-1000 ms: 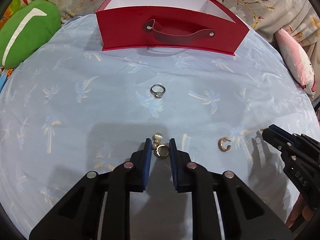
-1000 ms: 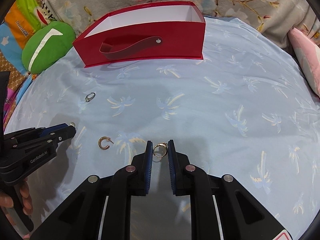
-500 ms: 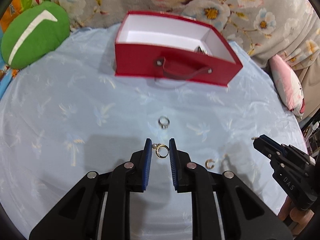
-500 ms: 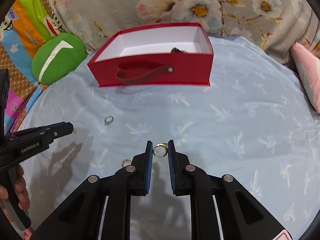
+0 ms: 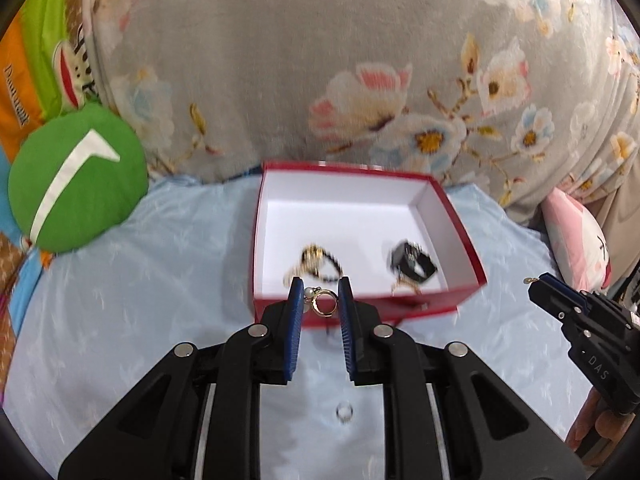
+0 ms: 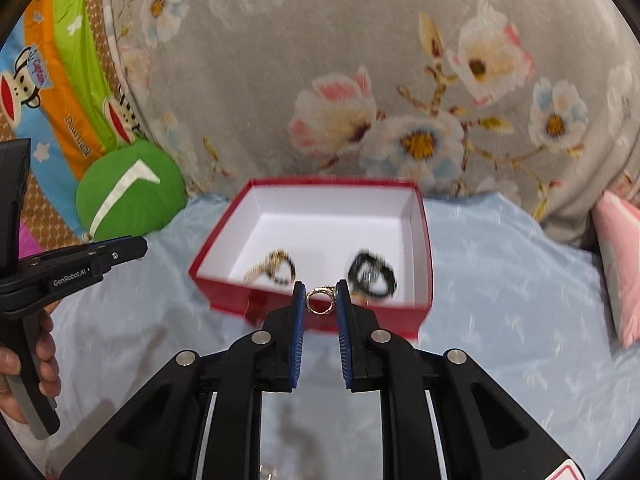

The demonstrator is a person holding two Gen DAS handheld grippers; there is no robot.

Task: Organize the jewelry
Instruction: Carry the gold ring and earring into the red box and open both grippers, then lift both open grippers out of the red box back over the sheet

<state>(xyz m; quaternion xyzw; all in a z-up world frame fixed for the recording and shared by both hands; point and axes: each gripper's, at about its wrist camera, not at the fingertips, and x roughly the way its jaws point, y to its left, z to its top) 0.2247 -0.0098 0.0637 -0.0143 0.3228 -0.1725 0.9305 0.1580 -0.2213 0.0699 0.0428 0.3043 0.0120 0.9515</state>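
Note:
My left gripper is shut on a gold pearl earring, held in the air just before the near wall of the red box. My right gripper is shut on a gold ring, also near the front wall of the red box. Inside the white-lined box lie a gold and black bracelet and a black piece; they also show in the right wrist view as the bracelet and the black piece. A silver ring lies on the blue cloth below my left gripper.
A green round cushion sits at the left, a pink pillow at the right. A grey floral fabric rises behind the box. The blue palm-print cloth covers the surface.
Both grippers have lifted their pieces off the cloth and moved forward toward the red box, which now shows its inside. The silver ring has fallen behind the left gripper.

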